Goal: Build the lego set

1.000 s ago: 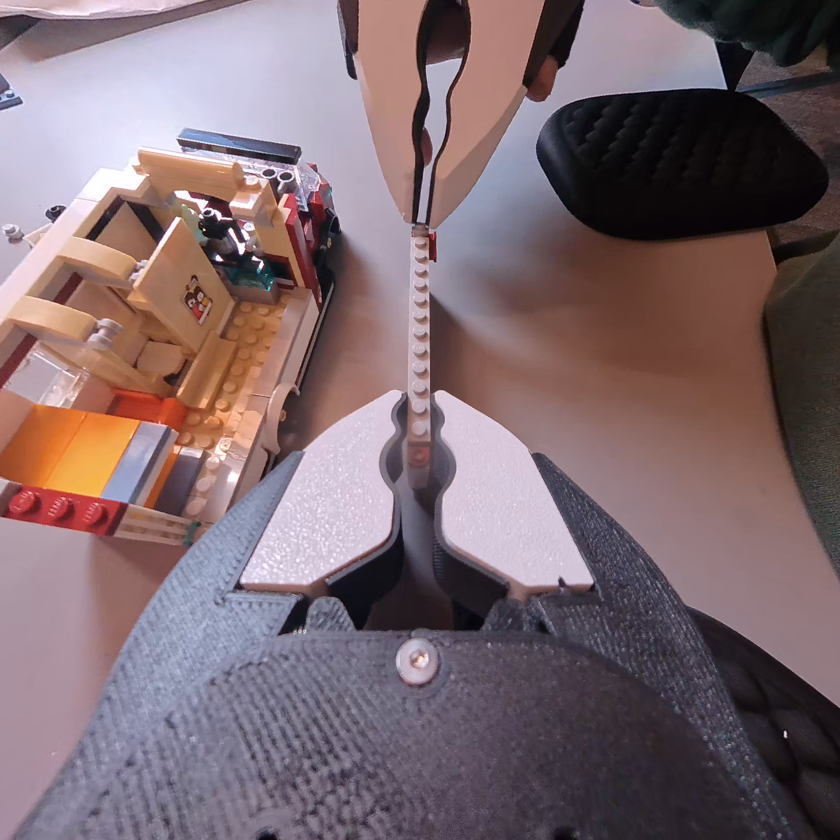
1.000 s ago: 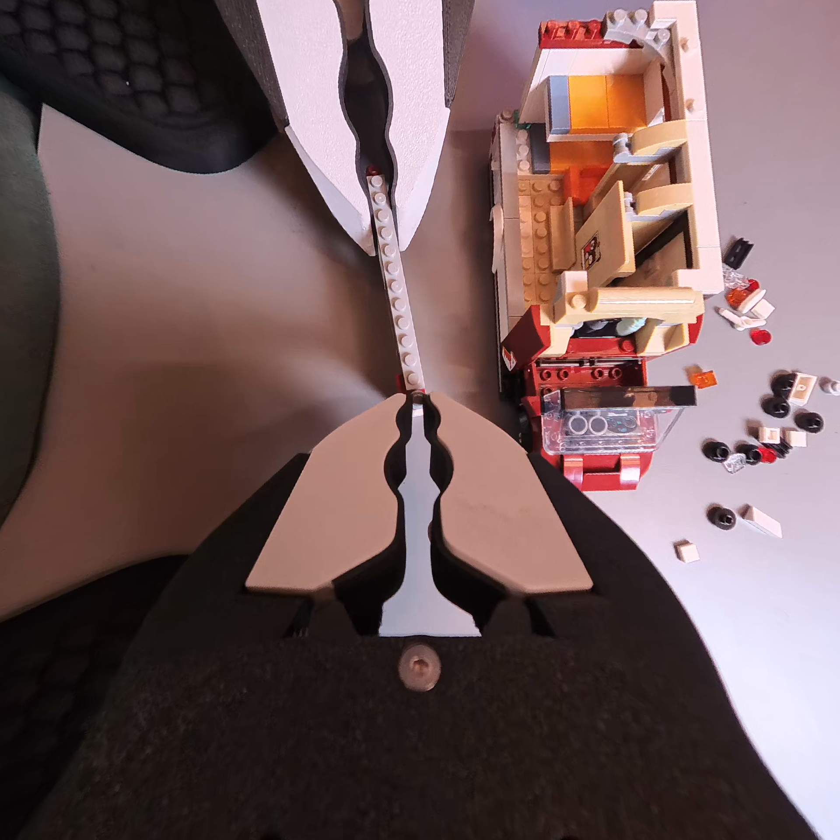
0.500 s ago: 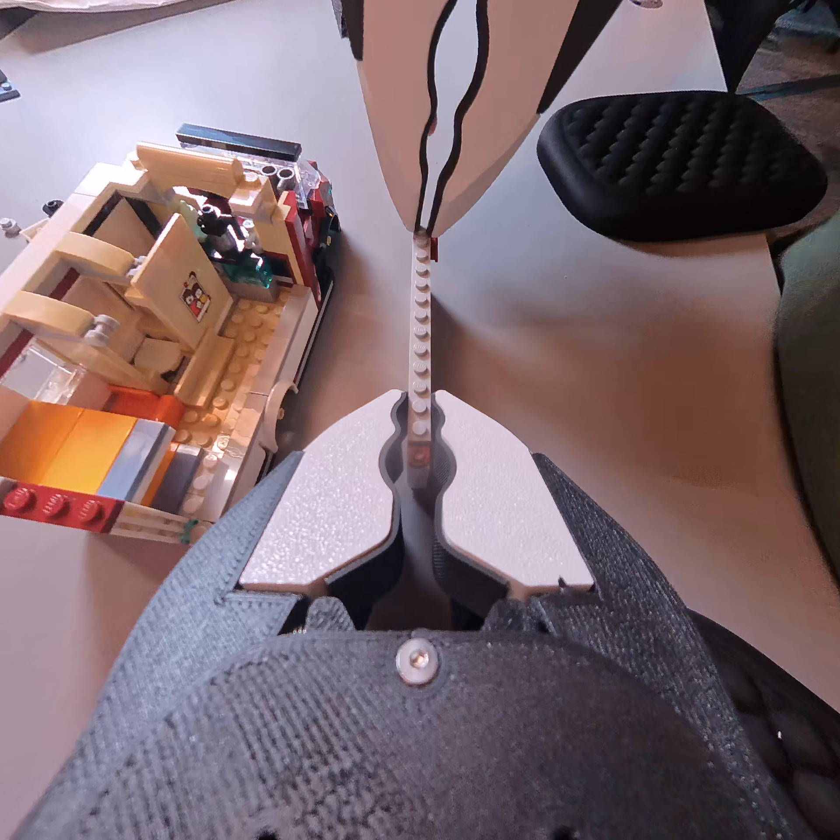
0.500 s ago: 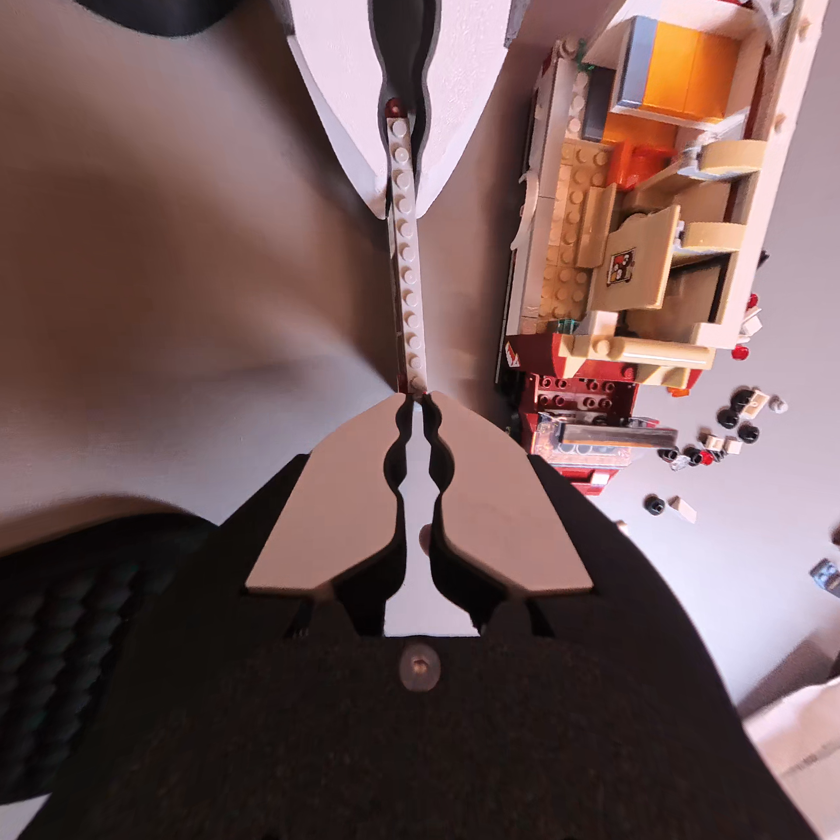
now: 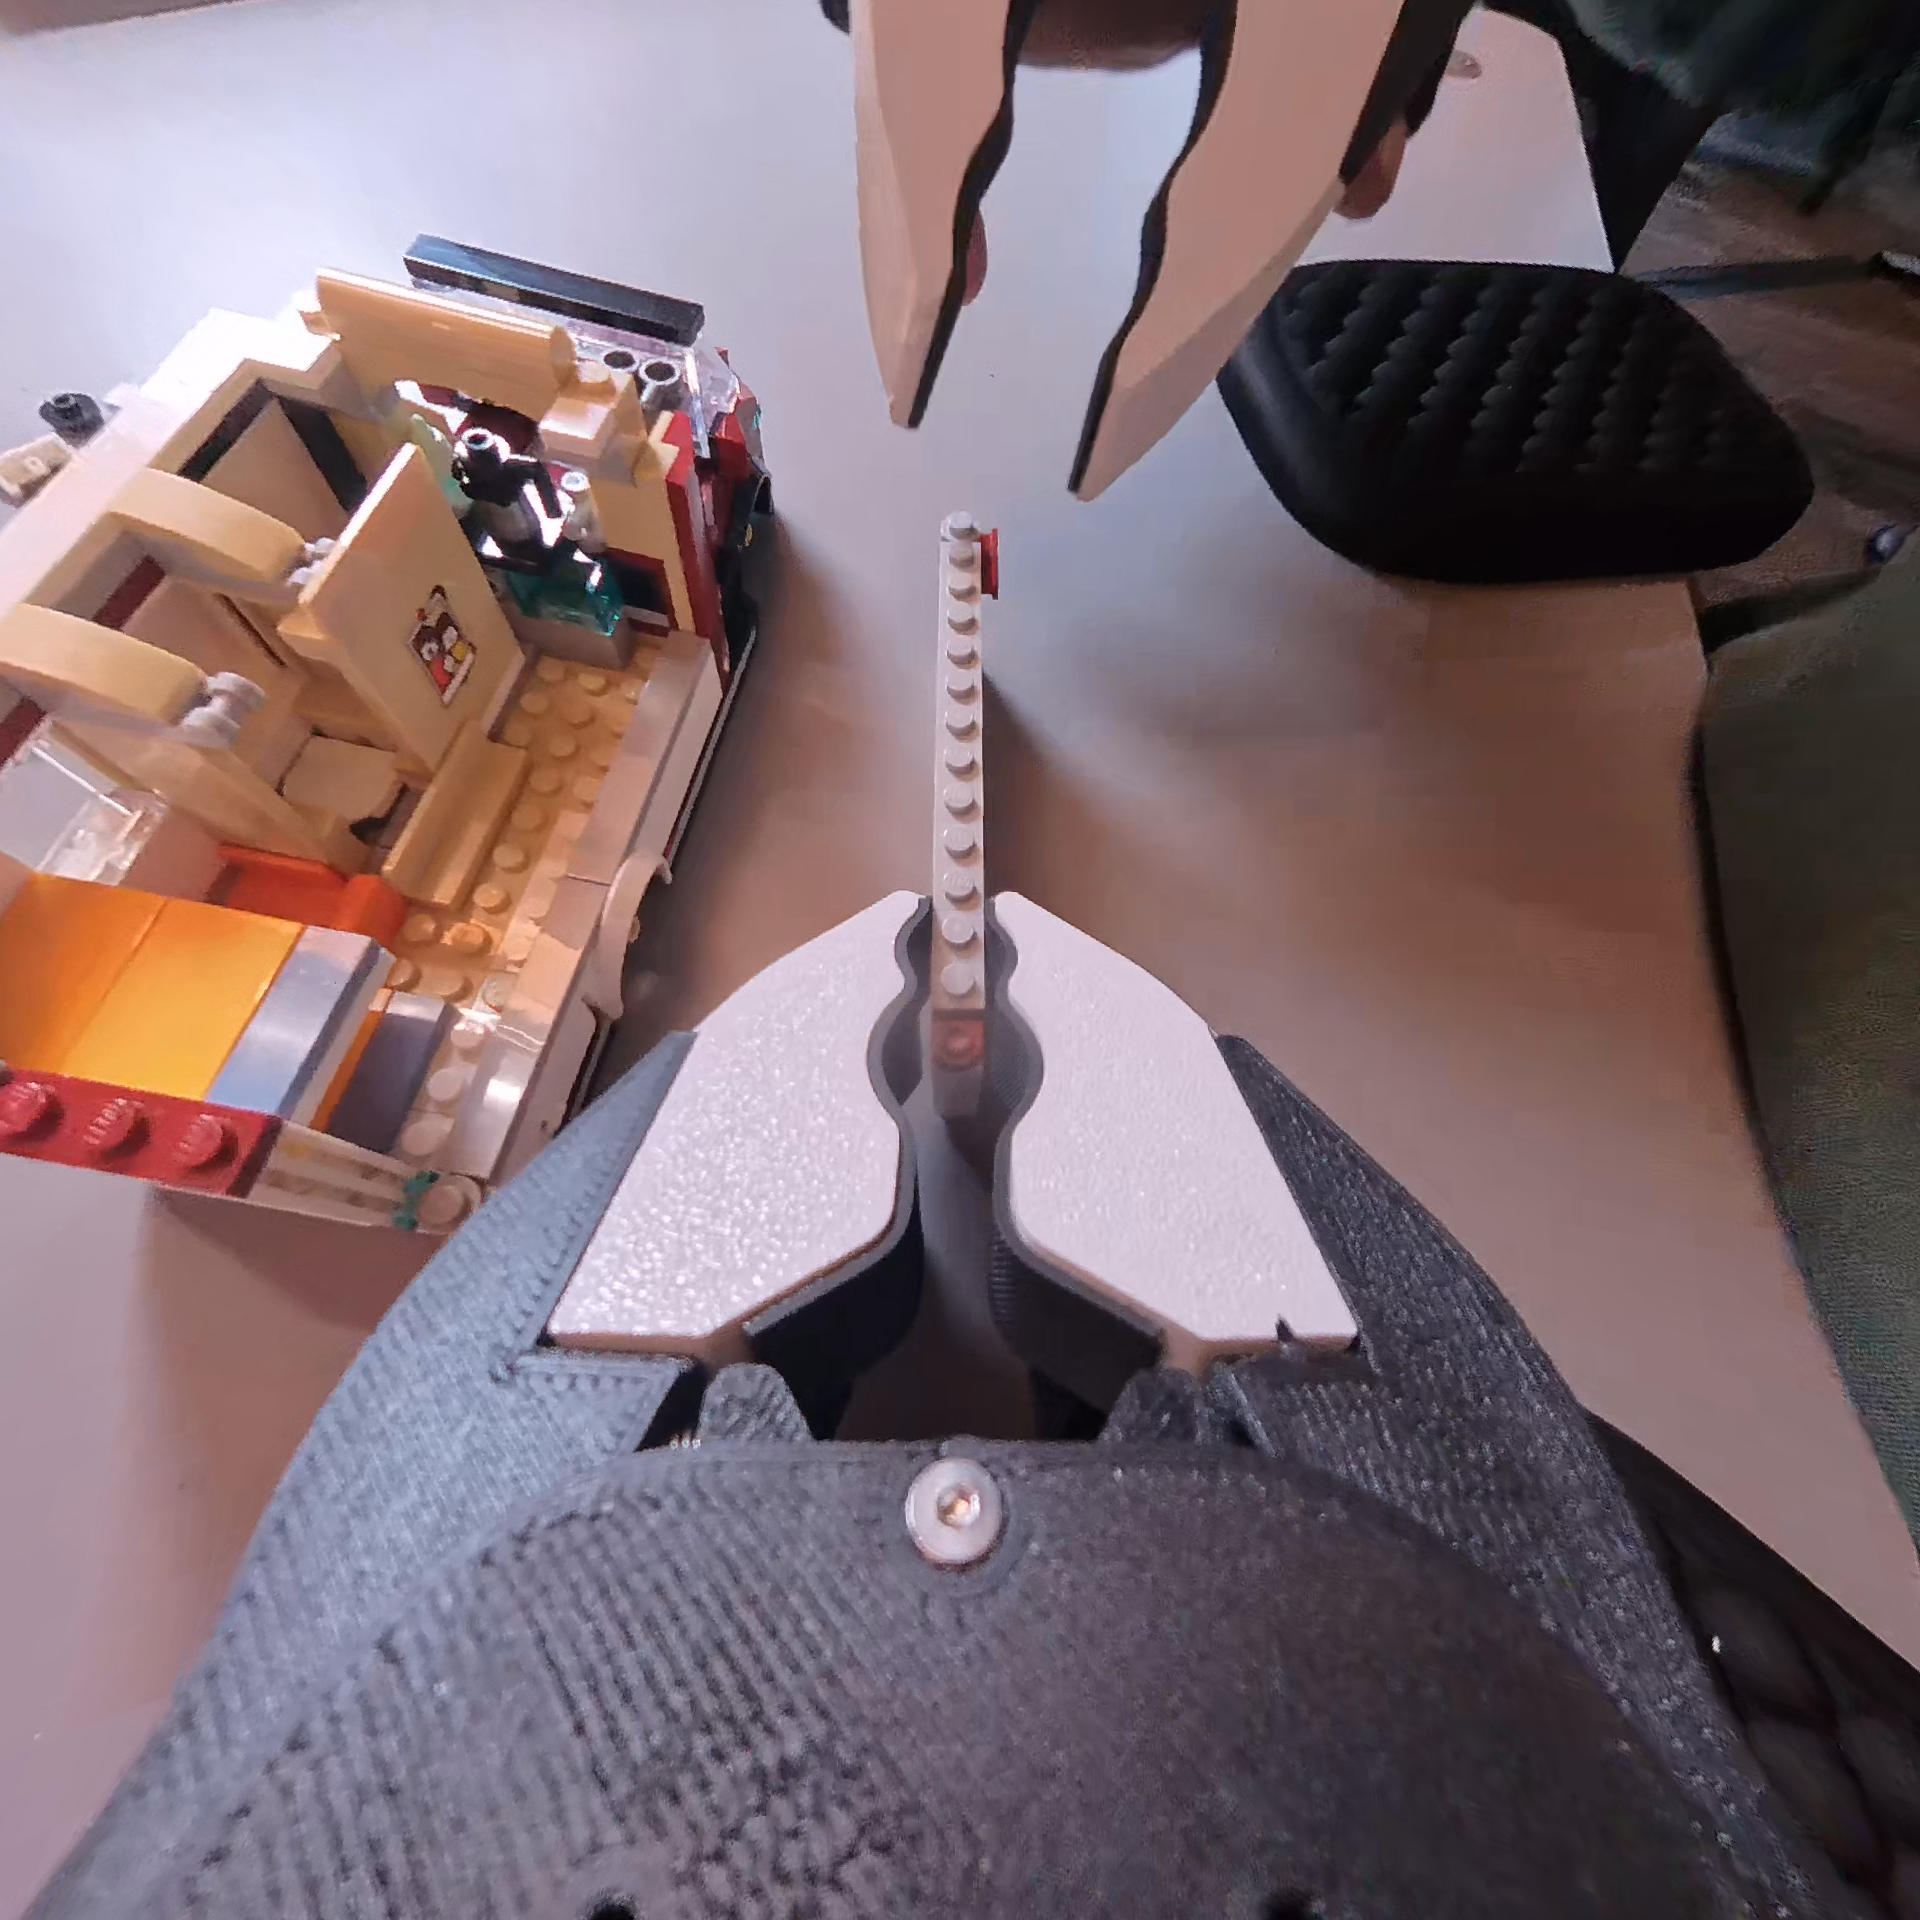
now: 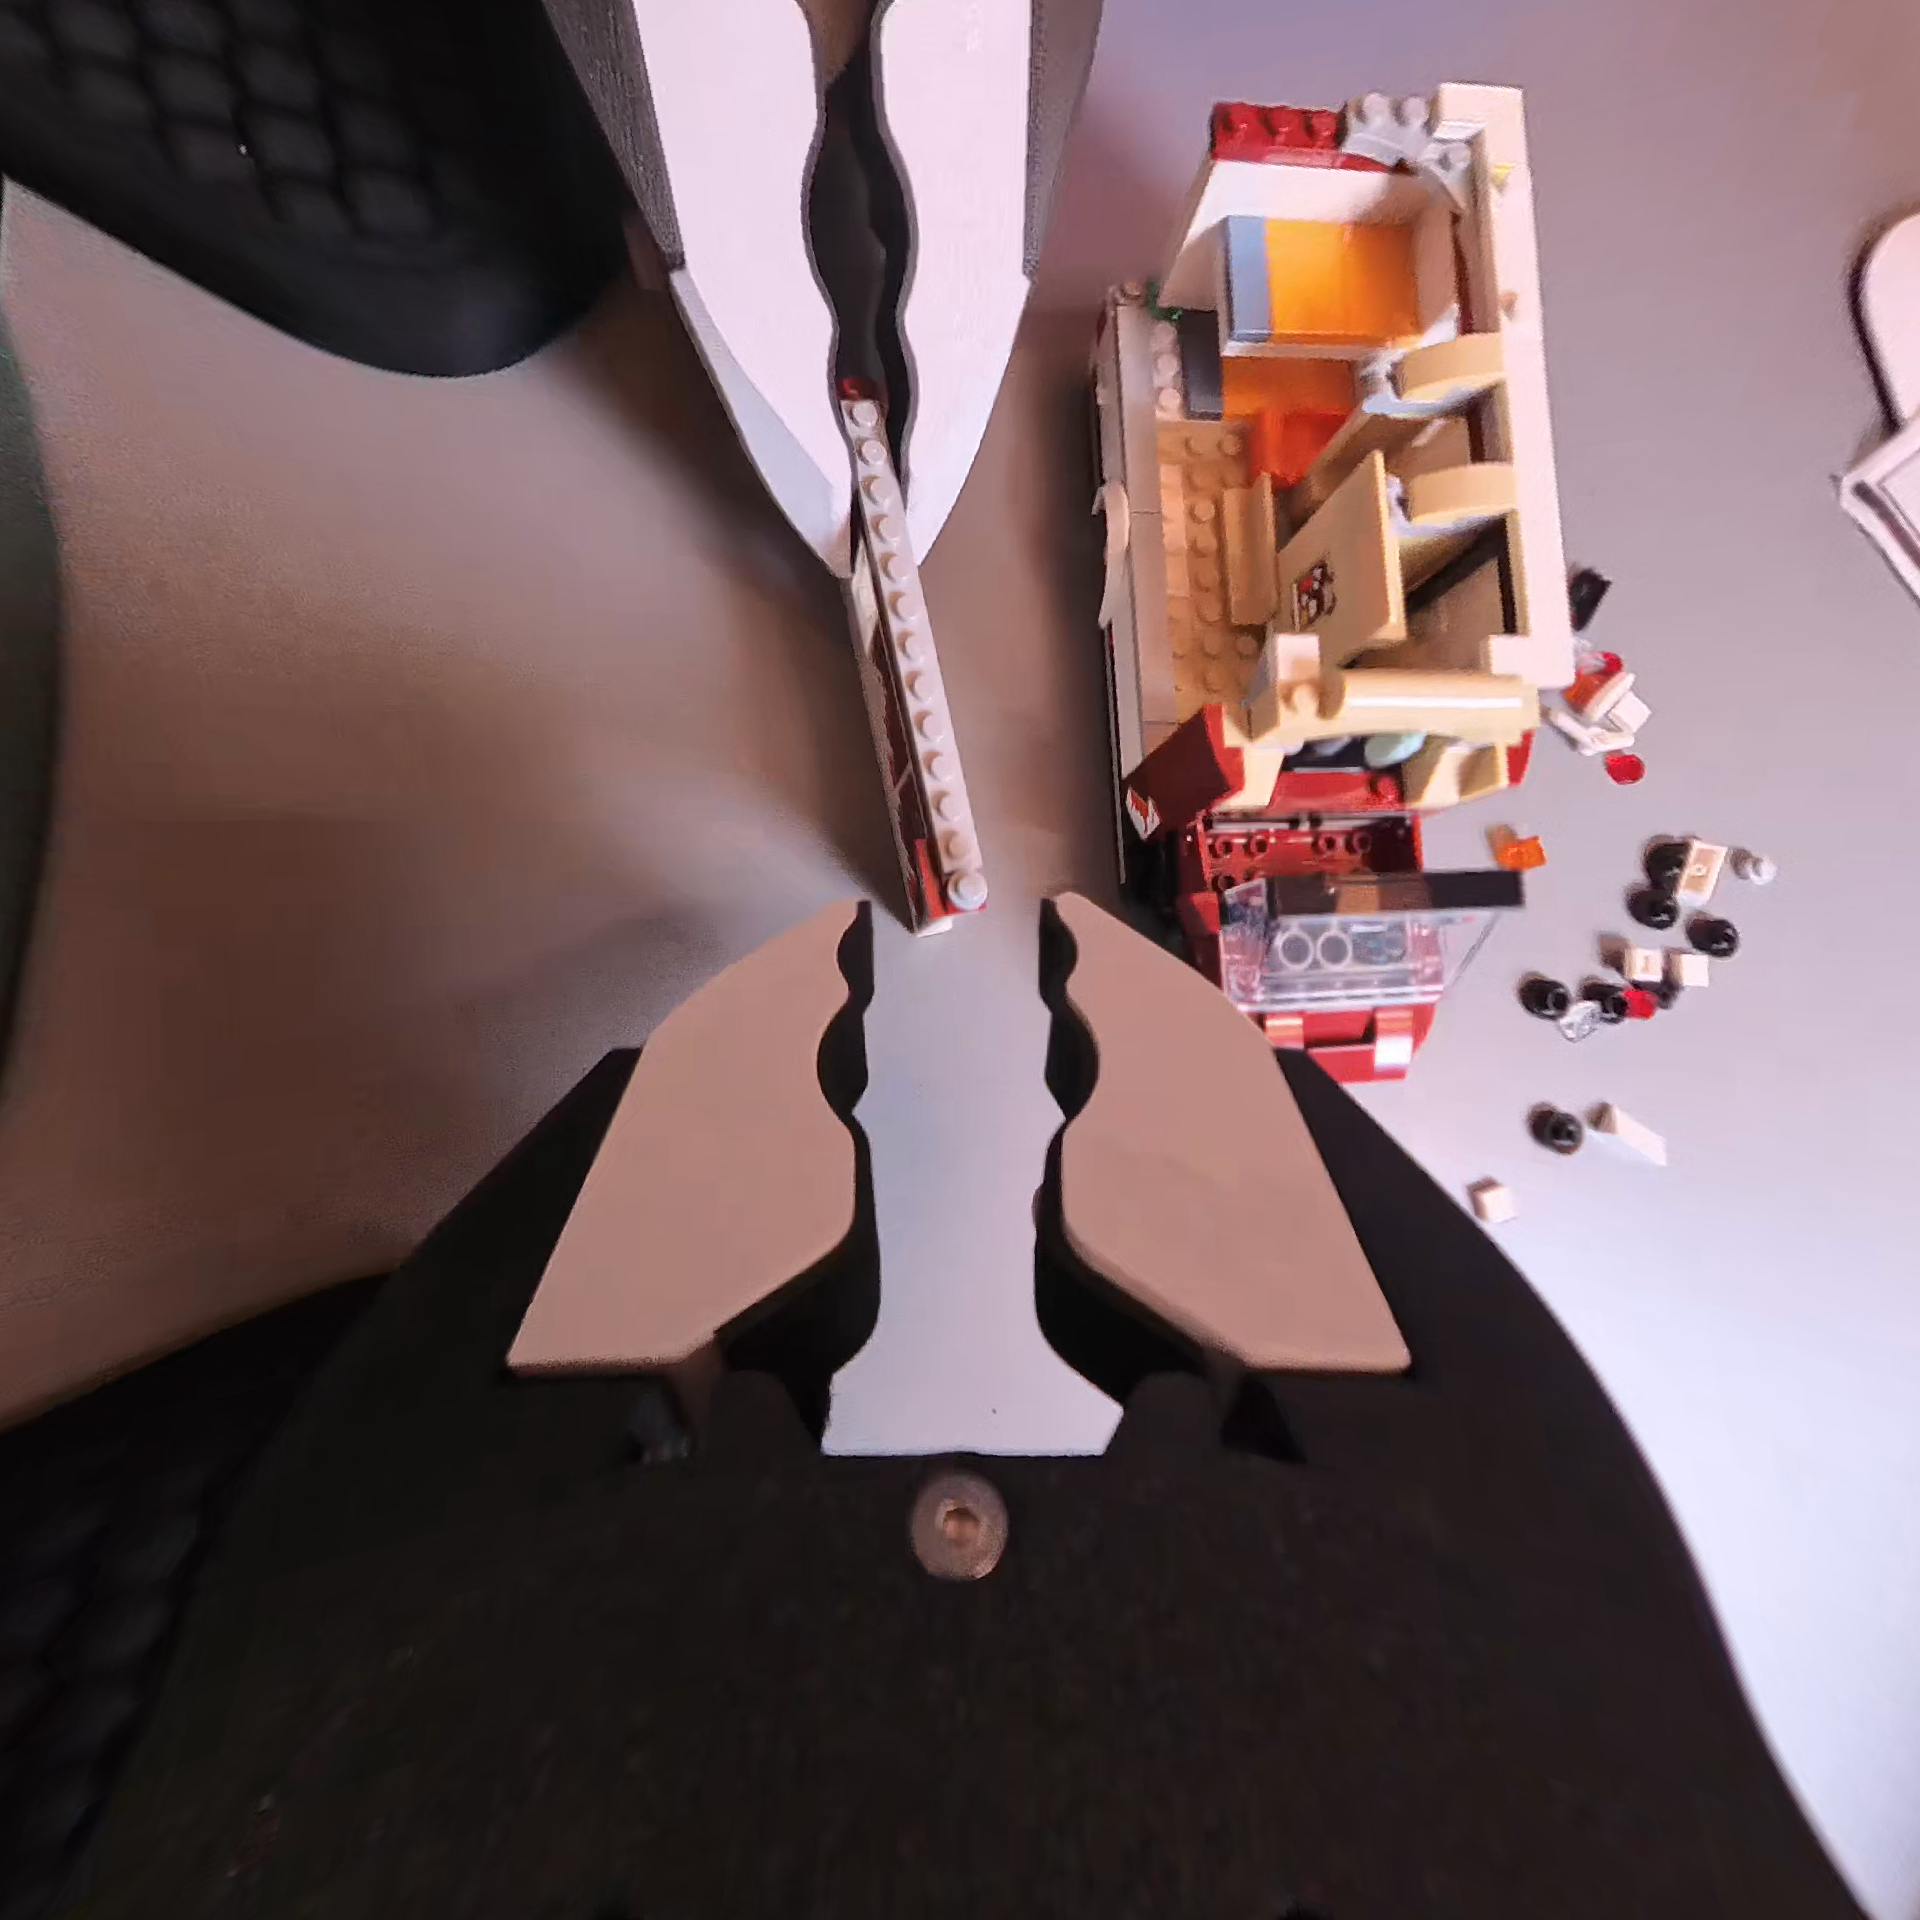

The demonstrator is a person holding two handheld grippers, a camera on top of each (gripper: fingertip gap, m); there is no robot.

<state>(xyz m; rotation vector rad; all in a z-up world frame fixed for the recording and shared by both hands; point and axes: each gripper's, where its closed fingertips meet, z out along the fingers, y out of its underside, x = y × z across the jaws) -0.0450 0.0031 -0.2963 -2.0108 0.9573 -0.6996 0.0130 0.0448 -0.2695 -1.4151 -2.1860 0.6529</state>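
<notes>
Left tongs (image 5: 959, 914) pinch one end of a long white studded strip (image 5: 961, 727), held above the tabletop (image 5: 1299, 831). Right tongs (image 6: 951, 914) spread, bare, just short of its far end. Brick-built van (image 6: 1340, 540) beside; loose small pieces (image 6: 1621, 966) near.

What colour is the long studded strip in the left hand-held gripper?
Light grey strip, small red piece at its far tip; left wrist view.
</notes>
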